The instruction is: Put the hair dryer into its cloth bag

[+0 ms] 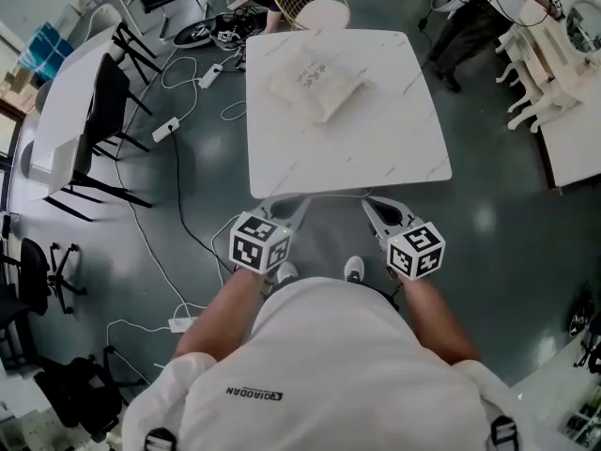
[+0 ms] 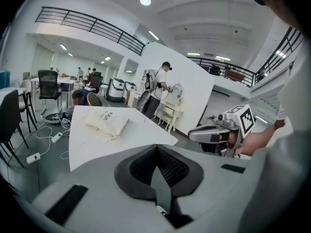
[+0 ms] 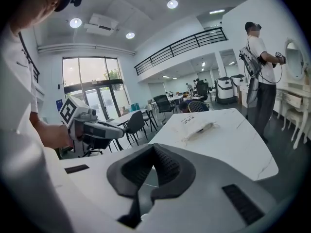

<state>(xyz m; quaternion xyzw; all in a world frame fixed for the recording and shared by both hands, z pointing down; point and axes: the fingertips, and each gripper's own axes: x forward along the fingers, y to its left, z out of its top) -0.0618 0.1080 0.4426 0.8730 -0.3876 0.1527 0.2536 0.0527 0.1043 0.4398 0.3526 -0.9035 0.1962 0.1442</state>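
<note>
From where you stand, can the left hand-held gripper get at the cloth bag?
Probably, with a long reach: bare table lies between the left hand-held gripper and the cloth bag, but it sits toward the far side.

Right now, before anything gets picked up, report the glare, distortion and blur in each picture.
Head view: sharp and evenly lit, soft lamp reflections on the glossy floor, white table bright yet the cloth bag is readable. Left gripper view: strong fisheye bend, black corners, ceiling lamp blown out. Right gripper view: same bend and dark corners, windows washed out.
</note>
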